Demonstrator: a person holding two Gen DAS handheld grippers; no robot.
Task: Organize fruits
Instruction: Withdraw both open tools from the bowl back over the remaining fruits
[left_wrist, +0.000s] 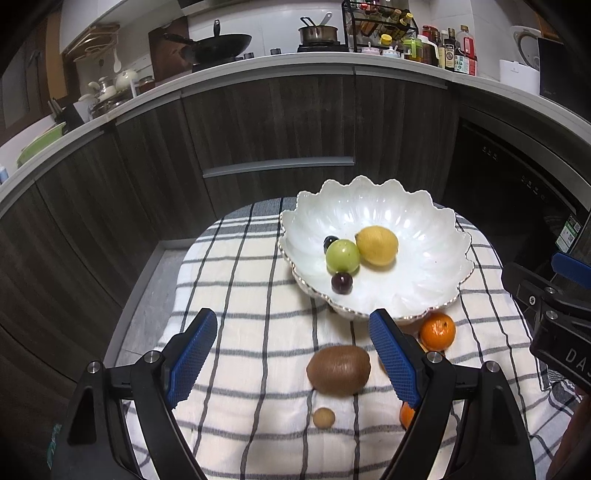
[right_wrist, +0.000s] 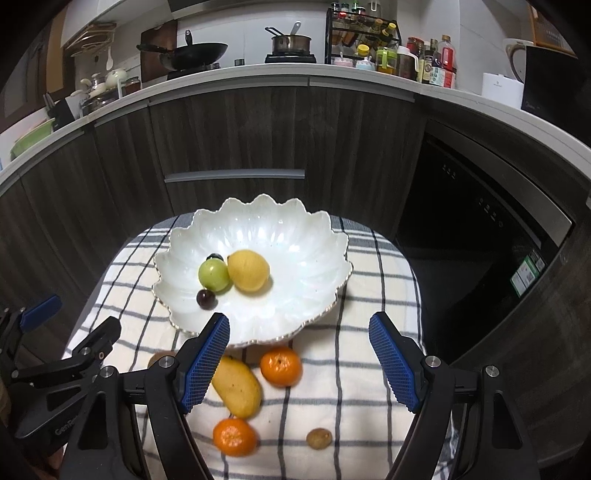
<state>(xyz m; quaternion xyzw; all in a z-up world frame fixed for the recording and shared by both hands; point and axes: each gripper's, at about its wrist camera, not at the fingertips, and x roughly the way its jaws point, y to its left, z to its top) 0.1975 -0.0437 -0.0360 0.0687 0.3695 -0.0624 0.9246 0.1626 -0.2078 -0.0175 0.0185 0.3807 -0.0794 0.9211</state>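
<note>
Resting on a checked cloth (left_wrist: 258, 332) that covers a small table, a white scalloped bowl (left_wrist: 424, 229) sits toward the far edge, in front of dark wood kitchen cabinets (left_wrist: 277, 122). Inside the bowl lie a yellow lemon (left_wrist: 377, 245) touching a green round fruit (left_wrist: 342, 255), a dark grape (left_wrist: 341, 283) just in front of them, and another dark fruit (left_wrist: 330, 241) half hidden behind the green one. On the cloth, nearer the cameras, a brown kiwi (left_wrist: 338, 370) lies just beside a small tan round fruit (left_wrist: 324, 418). The right wrist view shows a yellow mango (right_wrist: 238, 387) lying between two oranges: one orange (right_wrist: 280, 366) close to the bowl's near rim, the other orange (right_wrist: 234, 436) nearer the camera, plus a small brownish fruit (right_wrist: 319, 438) to the side. The left gripper (left_wrist: 293, 325) hangs above the cloth with its blue-padded fingers (left_wrist: 194, 356) spread wide and nothing between them; the kiwi lies below the gap, untouched. The right gripper (right_wrist: 299, 326) also stands wide apart and empty, over the bowl's near rim and the loose fruit. Each gripper appears at the edge of the other's view.
</note>
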